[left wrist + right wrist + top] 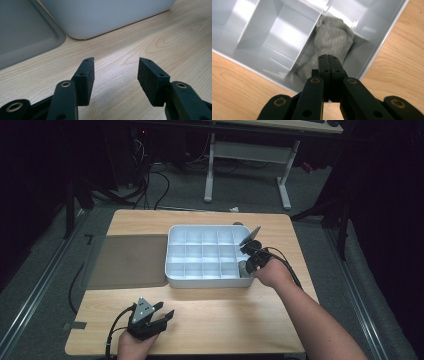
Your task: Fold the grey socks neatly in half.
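Observation:
A white divided tray [210, 283] sits mid-table. A grey sock [334, 35] lies bunched in its front right corner compartment, also seen as a grey patch [242, 268] in the high view. My right gripper [328, 57] is shut, its tips over the near end of the sock; no cloth shows between the jaws. In the high view this right gripper [248, 265] hangs at the tray's front right corner. My left gripper [166, 309] rests low over the table's front left, open and empty, and the left gripper [116, 60] points toward the tray's outer wall [107, 15].
A flat grey lid [127, 260] lies left of the tray, its corner [25, 32] close to the tray wall. Bare wood runs along the table's front. A white-legged desk [245, 155] and floor cables stand beyond the far edge.

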